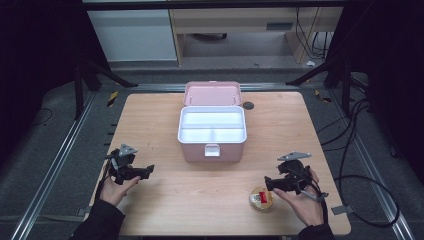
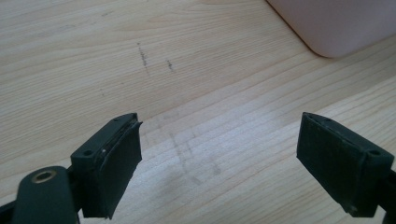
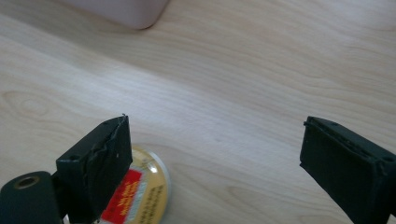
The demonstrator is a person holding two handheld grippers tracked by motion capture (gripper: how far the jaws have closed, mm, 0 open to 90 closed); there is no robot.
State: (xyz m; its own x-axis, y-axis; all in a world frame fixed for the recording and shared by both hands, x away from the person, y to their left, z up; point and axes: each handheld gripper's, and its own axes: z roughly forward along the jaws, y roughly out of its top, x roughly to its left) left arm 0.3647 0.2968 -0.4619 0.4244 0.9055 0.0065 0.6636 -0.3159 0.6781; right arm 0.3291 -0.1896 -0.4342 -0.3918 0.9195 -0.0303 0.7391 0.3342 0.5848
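The right hand-held gripper hangs with its two black jaws spread wide and nothing between them, just above and to the right of the small round gold tin with a red label. In the right gripper view the tin sits under the left jaw, not centred in the gap. To take it well, I would slide the hand-held gripper sideways until the tin lies midway between the jaws, lower it, and close across the rim (a flat tin gives little height to grip).

The tin lies flat on the pale wooden desk, lid up, in front of the open pink plastic box with white tray compartments and off to its right. Being round, it has no long axis on the desk; its short axis points straight up.

The left hand-held gripper is likewise spread and empty, to the box's front left.
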